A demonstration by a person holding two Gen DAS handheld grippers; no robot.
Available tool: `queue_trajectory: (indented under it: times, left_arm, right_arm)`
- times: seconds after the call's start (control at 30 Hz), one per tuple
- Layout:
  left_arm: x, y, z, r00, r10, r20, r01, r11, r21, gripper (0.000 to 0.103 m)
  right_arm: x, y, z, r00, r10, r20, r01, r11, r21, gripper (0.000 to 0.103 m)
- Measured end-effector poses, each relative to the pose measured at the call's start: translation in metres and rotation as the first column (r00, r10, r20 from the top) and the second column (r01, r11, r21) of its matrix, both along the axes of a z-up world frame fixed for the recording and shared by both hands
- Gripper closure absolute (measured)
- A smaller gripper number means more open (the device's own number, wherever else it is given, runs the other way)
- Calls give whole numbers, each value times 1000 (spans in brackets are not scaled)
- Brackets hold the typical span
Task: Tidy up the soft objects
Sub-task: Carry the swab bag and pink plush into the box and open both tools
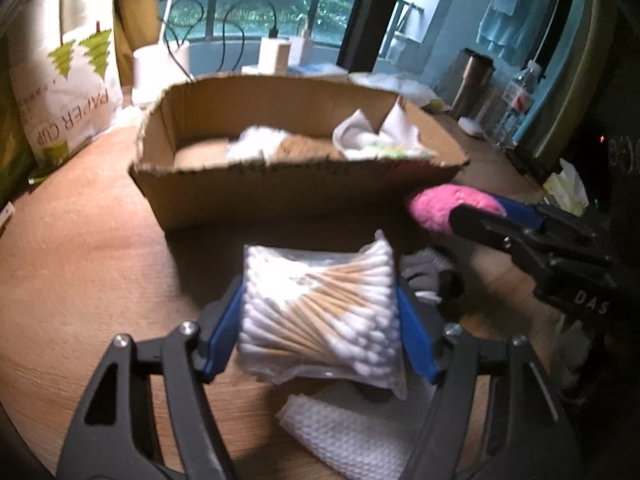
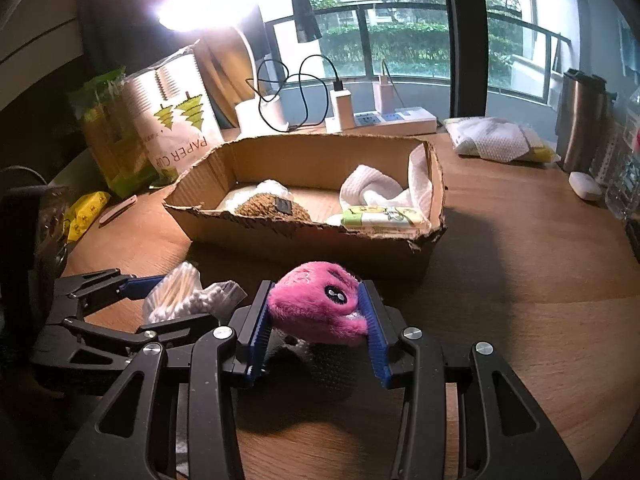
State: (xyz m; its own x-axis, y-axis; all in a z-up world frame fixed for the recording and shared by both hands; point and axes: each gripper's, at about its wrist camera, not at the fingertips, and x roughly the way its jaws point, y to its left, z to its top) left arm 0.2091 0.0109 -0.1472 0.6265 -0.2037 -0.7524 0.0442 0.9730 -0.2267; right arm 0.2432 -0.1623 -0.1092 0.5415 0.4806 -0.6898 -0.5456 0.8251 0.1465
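Observation:
My left gripper point(image 1: 320, 312) is shut on a clear bag of cotton swabs point(image 1: 320, 304) and holds it above the wooden table, in front of the open cardboard box point(image 1: 296, 192). My right gripper point(image 2: 316, 320) is shut on a pink plush toy point(image 2: 316, 304), also just in front of the box point(image 2: 320, 244). The right gripper shows in the left wrist view point(image 1: 460, 210) with the pink toy point(image 1: 436, 206). The left gripper shows in the right wrist view point(image 2: 160, 296) with the swab bag point(image 2: 176, 296). The box holds a white cloth point(image 2: 376, 188), a wipes pack point(image 2: 380, 216) and a brown pad point(image 2: 272, 206).
A white textured cloth point(image 1: 352, 432) lies on the table under my left gripper. A grey item point(image 1: 424, 272) lies beside it. A paper cup bag point(image 2: 172, 132) stands left of the box. A power strip point(image 2: 384, 120), a steel tumbler point(image 2: 584, 120) and a tissue pack point(image 2: 496, 140) stand behind.

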Motion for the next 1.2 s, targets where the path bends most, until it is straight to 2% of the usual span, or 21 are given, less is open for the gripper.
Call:
queue_trajectory:
  times: [0.53, 0.93, 1.2]
  left_arm:
    - [3, 34, 47, 989, 65, 136, -66, 998, 8, 32]
    - [10, 52, 76, 969, 90, 230, -97, 995, 20, 32]
    - [18, 66, 97, 949, 117, 294, -123, 992, 2, 32]
  right_arm:
    - [-3, 12, 32, 997, 18, 74, -18, 1000, -5, 58]
    - [2, 19, 47, 993, 16, 118, -14, 1000, -19, 58]
    - [11, 23, 54, 990, 10, 140, -6, 1000, -31, 58]
